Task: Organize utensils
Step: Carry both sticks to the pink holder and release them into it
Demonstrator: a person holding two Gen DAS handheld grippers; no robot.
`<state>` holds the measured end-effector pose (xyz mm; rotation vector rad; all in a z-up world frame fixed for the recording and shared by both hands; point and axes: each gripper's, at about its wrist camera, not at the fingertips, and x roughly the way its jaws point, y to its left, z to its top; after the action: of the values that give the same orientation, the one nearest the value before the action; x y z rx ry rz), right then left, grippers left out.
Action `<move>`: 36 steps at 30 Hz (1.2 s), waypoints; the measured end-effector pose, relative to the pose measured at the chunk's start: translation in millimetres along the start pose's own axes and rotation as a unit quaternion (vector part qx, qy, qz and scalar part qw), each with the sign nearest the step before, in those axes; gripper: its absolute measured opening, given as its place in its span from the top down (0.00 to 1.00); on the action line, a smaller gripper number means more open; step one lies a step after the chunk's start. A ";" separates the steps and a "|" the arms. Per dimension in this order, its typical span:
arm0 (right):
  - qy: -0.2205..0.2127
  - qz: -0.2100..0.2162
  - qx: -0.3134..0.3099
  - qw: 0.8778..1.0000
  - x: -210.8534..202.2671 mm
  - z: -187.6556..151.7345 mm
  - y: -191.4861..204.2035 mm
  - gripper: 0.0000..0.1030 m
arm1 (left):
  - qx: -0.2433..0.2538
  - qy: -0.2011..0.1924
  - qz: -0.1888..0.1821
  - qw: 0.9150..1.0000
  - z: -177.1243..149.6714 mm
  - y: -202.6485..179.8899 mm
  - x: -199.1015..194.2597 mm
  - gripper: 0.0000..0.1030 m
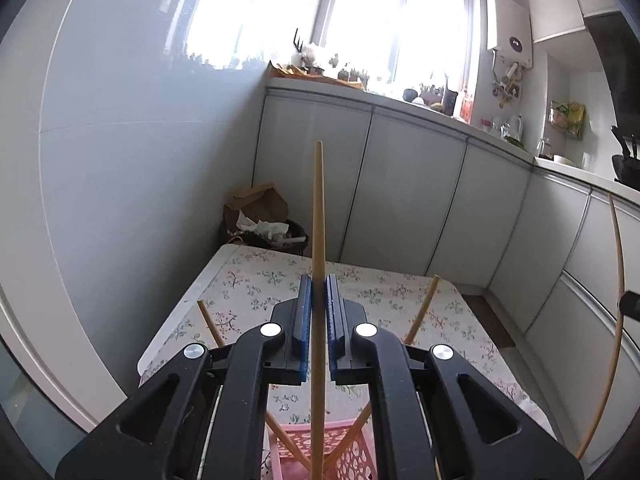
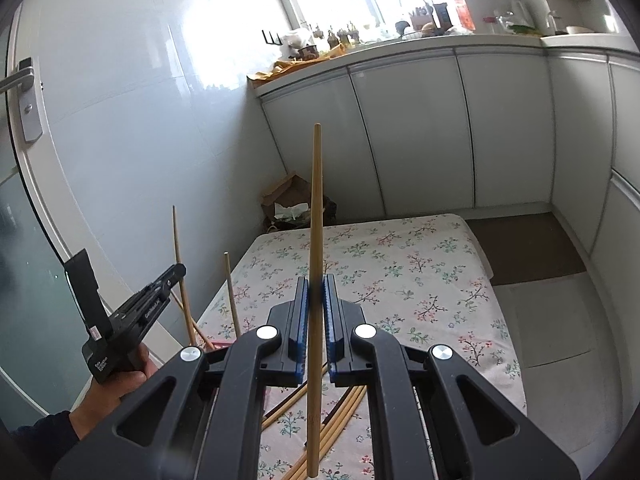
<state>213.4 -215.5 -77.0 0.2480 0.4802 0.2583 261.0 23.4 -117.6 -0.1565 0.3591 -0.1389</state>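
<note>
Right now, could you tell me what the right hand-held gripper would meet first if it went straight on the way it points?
Probably the floral tablecloth: the right hand-held gripper, shut on a chopstick, points slightly downward over its bare stretch; depth is uncertain.

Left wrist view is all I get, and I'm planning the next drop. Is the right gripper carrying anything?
Observer: Yes, the right gripper is shut on one upright chopstick.
Operator: Any utensils not yet picked up from the table?
Observer: Several loose chopsticks lie on the floral tablecloth below that gripper.
Operator: Who holds my gripper?
Observer: A hand in a dark sleeve grips the left gripper.
</note>
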 end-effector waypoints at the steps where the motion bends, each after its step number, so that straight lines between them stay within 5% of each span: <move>1: 0.000 -0.001 -0.003 1.000 0.3 -0.5 1.1 0.93 | 0.001 -0.001 0.001 1.000 -0.1 0.8 0.9 0.94; 8: 0.002 0.000 -0.011 1.000 3.6 -1.6 6.9 0.93 | 0.041 0.019 0.004 0.999 -7.6 -4.1 6.1 0.94; 15: 0.012 0.005 -0.018 1.000 12.2 -5.2 14.8 0.93 | 0.073 0.125 -0.010 0.989 -19.0 -14.2 19.2 0.91; 19: 0.021 0.010 -0.024 0.999 20.5 -8.6 21.4 0.93 | 0.024 0.160 0.019 0.987 1.4 -5.3 7.6 0.53; 22: 0.031 0.019 -0.020 0.999 31.9 -15.4 27.7 0.93 | -0.032 0.200 0.024 0.979 15.4 2.6 -9.8 0.50; 26: 0.021 0.044 0.014 0.999 44.9 -19.9 33.3 0.93 | -0.062 0.259 0.046 0.963 21.9 12.6 -29.7 0.24; 30: -0.024 0.050 0.033 0.998 56.6 -16.4 51.1 0.93 | -0.083 0.285 0.045 0.954 19.2 26.3 -34.6 0.23; 36: -0.079 0.053 0.028 0.995 87.6 -7.1 87.2 0.93 | -0.079 0.275 0.077 0.955 22.1 45.0 -35.8 0.22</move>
<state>268.7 -106.1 -94.4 0.3464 0.3174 0.3263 240.6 76.1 -93.0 -0.2479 0.9372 0.0047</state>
